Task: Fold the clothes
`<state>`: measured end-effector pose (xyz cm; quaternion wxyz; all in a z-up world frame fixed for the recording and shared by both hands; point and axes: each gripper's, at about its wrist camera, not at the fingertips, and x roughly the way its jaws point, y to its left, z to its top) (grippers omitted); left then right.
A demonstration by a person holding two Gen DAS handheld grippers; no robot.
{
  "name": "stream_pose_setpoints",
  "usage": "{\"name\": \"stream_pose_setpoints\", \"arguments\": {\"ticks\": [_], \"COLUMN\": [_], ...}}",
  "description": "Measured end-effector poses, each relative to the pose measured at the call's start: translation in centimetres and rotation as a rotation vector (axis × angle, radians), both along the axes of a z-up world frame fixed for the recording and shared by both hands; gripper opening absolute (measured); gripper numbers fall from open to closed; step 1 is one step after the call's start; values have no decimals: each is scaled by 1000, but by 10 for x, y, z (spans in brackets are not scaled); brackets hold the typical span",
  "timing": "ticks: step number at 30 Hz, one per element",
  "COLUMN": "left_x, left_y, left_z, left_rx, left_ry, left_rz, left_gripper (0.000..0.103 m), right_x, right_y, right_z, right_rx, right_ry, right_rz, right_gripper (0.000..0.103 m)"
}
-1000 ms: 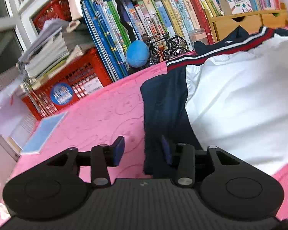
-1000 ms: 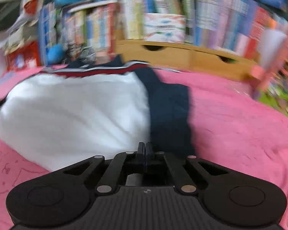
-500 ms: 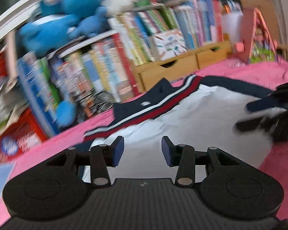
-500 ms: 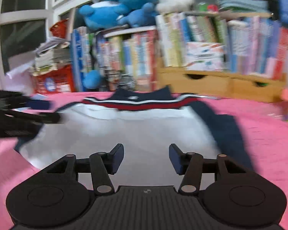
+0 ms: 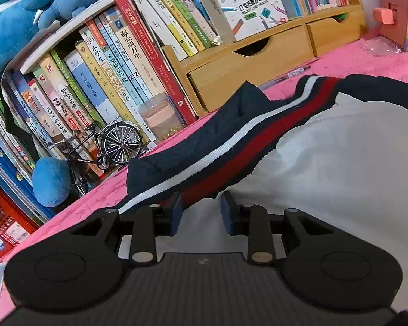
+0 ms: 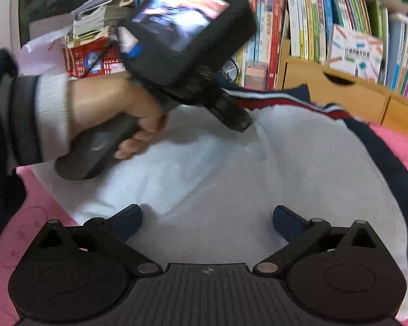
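A white shirt [image 5: 340, 163] with navy sleeves and a navy, white and red striped collar is lying flat on the pink cloth [image 5: 76, 206] that covers the table, its collar end pointing toward the row of books [image 5: 117, 76] and the wooden drawers [image 5: 258, 57] at the back. The left gripper [image 5: 200, 213] is hovering over the white cloth just below the striped band, its jaws narrowing with a small gap still between the blue pads and no fabric pinched in them. In the right wrist view the same gripper is showing from behind, gripped by the left hand [image 6: 114, 108] in a white-cuffed sleeve, its tip down by the shirt near the collar. The right gripper [image 6: 206, 221] is spreading its jaws wide above the lower white part of the shirt [image 6: 231, 179], gripping nothing. A small model bicycle [image 5: 106, 144] and a blue plush [image 5: 50, 180] are standing in front of the books, well apart from the shirt.
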<state>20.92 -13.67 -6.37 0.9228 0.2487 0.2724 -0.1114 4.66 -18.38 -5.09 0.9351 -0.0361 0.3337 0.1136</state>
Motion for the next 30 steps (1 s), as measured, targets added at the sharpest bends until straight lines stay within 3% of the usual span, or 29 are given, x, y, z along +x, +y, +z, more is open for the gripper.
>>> {"name": "stream_pose_setpoints", "arguments": {"ticks": [6,9,14,17,19,25,27,30], "left_x": [4,4,-14,-42,-66,-122,-133,-136], "left_y": [9,8,30,58,79,142,160,177], "left_z": [-2,-1,20,37,42,16,9,7], "left_rx": [-71,-62,-113,-139,-111,-21,-31,-105], "left_ry": [9,12,25,-4,-37,-25,-35,-21], "left_rz": [-13,-16,3,13,16,131,186,229], "left_gripper": [30,30,34,45,58,59,60,63], "right_x": [3,2,2,2,3,3,3,3], "right_y": [-5,-5,-6,-6,-6,-5,-5,-5], "right_z": [0,-1,-2,-2,-2,-2,-2,-1], "right_rx": [42,39,37,36,34,27,23,23], "right_ry": [13,14,15,15,15,16,16,13], "right_rz": [-2,-3,-5,-5,-5,-7,-7,-9], "right_gripper": [103,103,103,103,103,103,103,103]}}
